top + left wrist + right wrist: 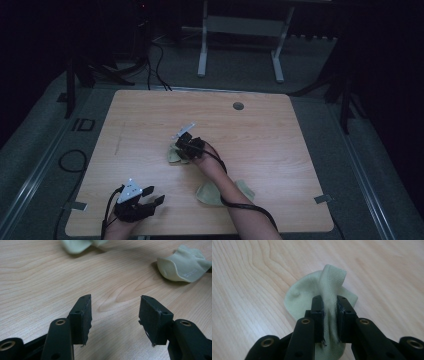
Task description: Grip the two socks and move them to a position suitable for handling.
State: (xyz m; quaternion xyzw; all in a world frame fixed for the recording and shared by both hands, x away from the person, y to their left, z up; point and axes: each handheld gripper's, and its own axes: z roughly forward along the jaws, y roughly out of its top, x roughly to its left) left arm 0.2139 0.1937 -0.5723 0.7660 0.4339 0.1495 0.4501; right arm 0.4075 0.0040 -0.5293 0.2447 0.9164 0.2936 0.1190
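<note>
**Sock pinched at desk centre**

A pale green sock (322, 297) sits near the desk (150, 115) centre, its fabric pinched in the right hand-held gripper (329, 315). A second sock (210, 192) lies toward 5 o'clock, beside the forearm. At 7 o'clock, the left hand-held gripper (115, 315) hovers spread, holding nothing.

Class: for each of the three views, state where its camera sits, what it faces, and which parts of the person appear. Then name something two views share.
High view: above the person's side, facing down on the wooden table; both forearms enter.
Left gripper view: rides the left gripper, jaws apart over bare wood.
Right gripper view: rides the right gripper, jaws pinching a pale green sock.
Shared: the second sock.
</note>
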